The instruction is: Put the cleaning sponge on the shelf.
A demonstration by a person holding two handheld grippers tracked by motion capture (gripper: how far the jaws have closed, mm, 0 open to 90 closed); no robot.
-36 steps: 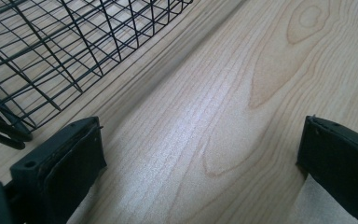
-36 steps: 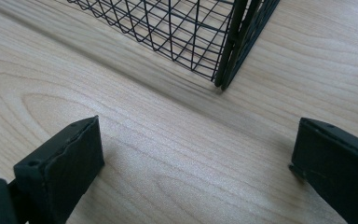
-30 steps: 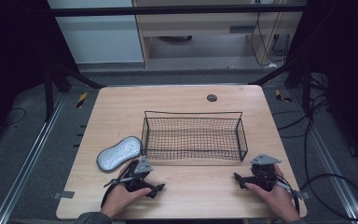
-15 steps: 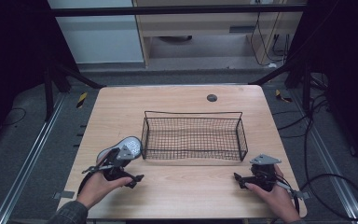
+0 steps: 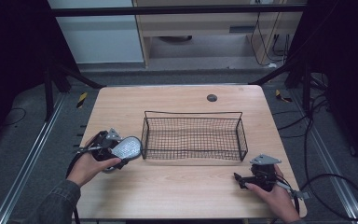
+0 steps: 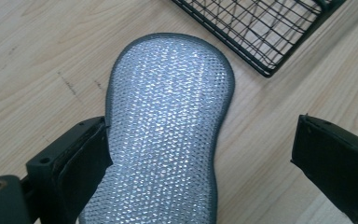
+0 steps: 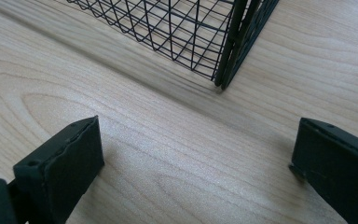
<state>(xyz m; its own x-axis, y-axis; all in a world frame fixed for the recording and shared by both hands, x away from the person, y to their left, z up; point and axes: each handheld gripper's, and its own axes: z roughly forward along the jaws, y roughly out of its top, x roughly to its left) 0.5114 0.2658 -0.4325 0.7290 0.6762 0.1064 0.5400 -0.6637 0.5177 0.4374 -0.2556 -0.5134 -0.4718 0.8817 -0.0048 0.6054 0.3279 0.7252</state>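
I am holding my left gripper (image 5: 106, 148) at the lower left of the high view, over the silver-grey, peanut-shaped mesh scouring pad with a dark grey edge (image 6: 168, 126). In the left gripper view its jaws are standing wide apart. The left jaw is sitting at the pad's near left edge, though I cannot tell whether it is touching; the right jaw is standing well clear over bare wood. Nothing is gripped.

The pad is lying flat on the light wooden table (image 5: 177, 186), just beside the left end of the black wire-mesh basket (image 5: 193, 135). In the left gripper view a basket corner is showing at the upper right.

Handling, in my judgement: the pad is looking light and soft, a woven metallic skin over a padded core. It should be bending and compressing rather than breaking, so fragility is not a concern. The textured weave should be giving the pads good purchase. Lying flat, it is offering little height to pinch, so I would be closing across the narrow waist, where the width best suits the jaw span. A hold on one rounded end would likely be letting the rest droop.

My right gripper (image 5: 256, 177) is resting at the lower right of the high view. Its jaws are wide apart over bare table near a basket corner, holding nothing.
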